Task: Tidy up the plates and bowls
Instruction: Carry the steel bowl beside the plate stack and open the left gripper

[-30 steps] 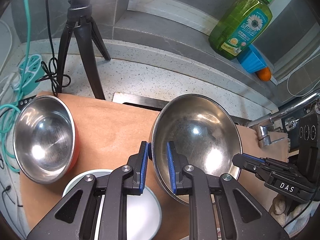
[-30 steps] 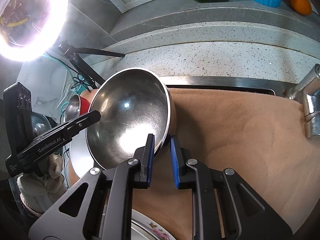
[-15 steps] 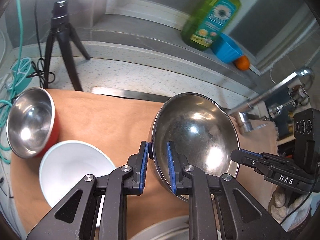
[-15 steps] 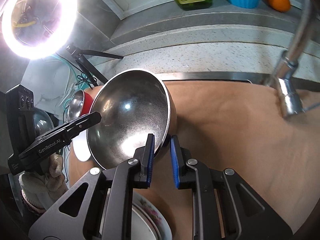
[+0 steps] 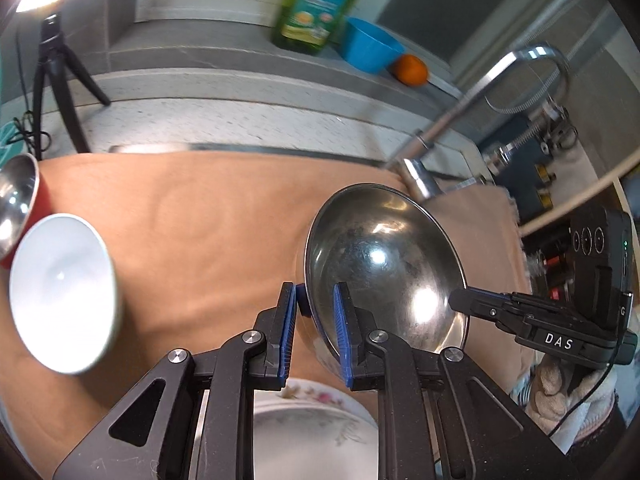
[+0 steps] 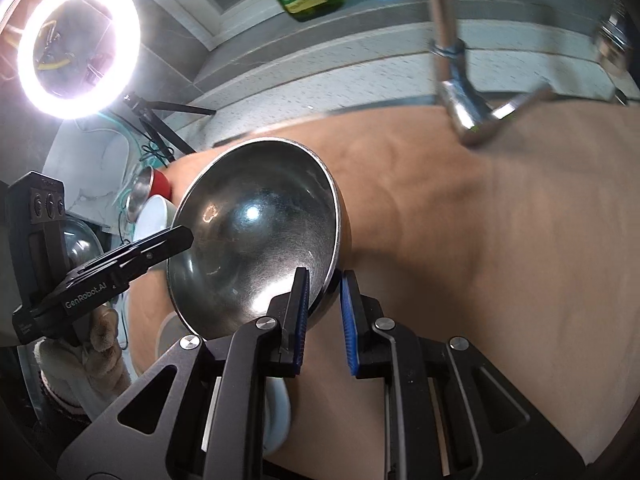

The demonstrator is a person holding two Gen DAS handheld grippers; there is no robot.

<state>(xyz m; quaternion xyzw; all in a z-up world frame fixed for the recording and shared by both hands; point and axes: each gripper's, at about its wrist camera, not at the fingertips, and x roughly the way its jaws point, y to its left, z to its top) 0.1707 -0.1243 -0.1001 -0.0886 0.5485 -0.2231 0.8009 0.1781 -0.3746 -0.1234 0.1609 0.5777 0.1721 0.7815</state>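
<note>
A large steel bowl (image 5: 384, 272) hangs tilted above the brown mat (image 5: 200, 232), held from both sides. My left gripper (image 5: 316, 296) is shut on its left rim, one pad inside and one outside. My right gripper (image 6: 324, 280) is shut on the opposite rim of the same steel bowl (image 6: 256, 232). To the left on the mat lie a white bowl (image 5: 60, 292) and a red bowl with a steel inside (image 5: 16, 196). A flowered plate (image 5: 316, 420) lies below my left gripper's fingers, partly hidden by them.
A chrome faucet (image 5: 440, 132) rises just beyond the held bowl, close to its far rim. On the ledge behind stand a green soap bottle (image 5: 316, 0), a blue cup (image 5: 372, 48) and an orange (image 5: 412, 70). A black tripod (image 5: 56, 68) and a ring light (image 6: 76, 46) are at the left.
Both grippers have carried the steel bowl to the right over the mat, nearer the faucet. The red and white bowls now lie far left, and the flowered plate shows below.
</note>
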